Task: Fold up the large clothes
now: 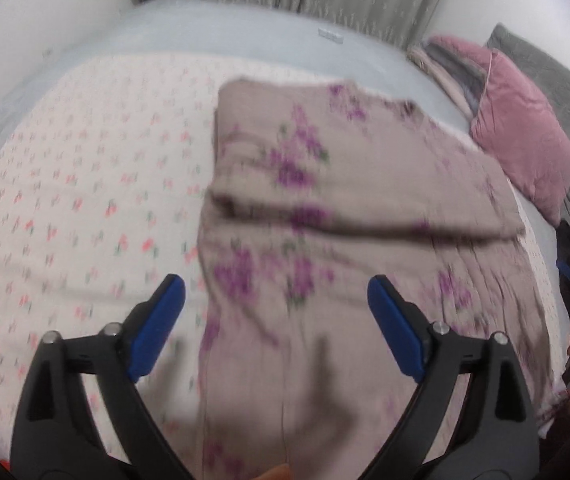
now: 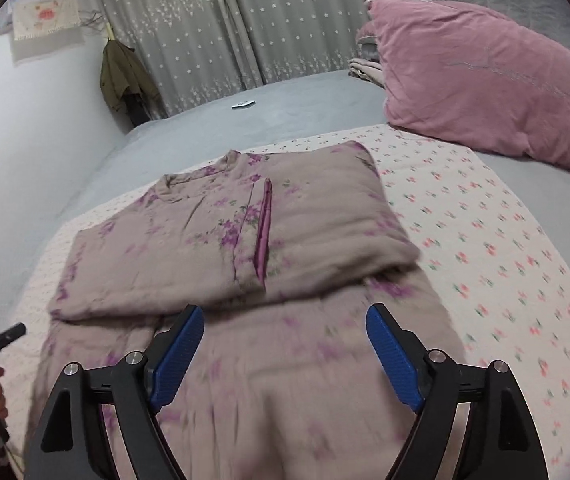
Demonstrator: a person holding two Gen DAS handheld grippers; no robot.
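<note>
Black tongs with ribbed blue pads and silver pivot screws.

A bedroom in a home. Shown by a bed with a flowered sheet, a pink pillow, star-print curtains, and a jacket hanging in the corner.

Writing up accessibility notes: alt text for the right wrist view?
Open right gripper, holding nothing, above a mauve floral garment with its top part folded over, lying on a floral bedspread; a pink pillow sits behind.
</note>
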